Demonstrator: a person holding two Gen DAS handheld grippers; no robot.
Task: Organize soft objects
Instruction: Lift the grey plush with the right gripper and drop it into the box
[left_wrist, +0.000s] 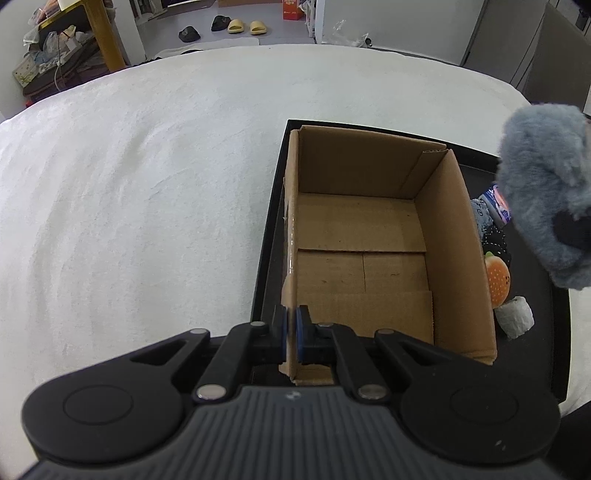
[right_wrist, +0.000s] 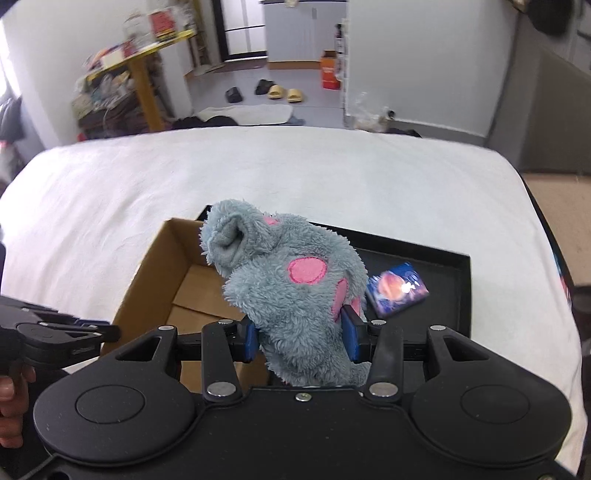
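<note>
plush toy (right_wrist: 295, 295): grey fleece with pink patches, clamped between the blue pads of the right gripper (right_wrist: 301, 338); hangs in the air over the near right part of the cardboard box (left_wrist: 369, 236), above the box's right wall.
left gripper (left_wrist: 291, 334): jaws together on the near left wall of the box, pinching the cardboard edge; judged to be steadying the box.
box: open top, bare inside, flaps lying flat on its floor; sits in a black tray (left_wrist: 269, 236) on a white bedcover (left_wrist: 147, 184).
step in hand: judged to be carrying the toy across to drop it in the box.
how to do it well: bring the toy over the middle of the box, clear of the right wall, before lowering; let go only once the bulk is below the rim; hold the left pinch firm so the light box does not slide or tip.
toy, look: shaggy pile, limp, bulges out above and below the pads; a folded ear or limb sticks up at the top. likely to squash and spring back on release.
other soft items: orange plush (left_wrist: 498, 282), white roll (left_wrist: 515, 321), dark knit piece (left_wrist: 496, 240) and a printed packet (right_wrist: 399, 290) lie in the tray right of the box, not yet boxed.
</note>
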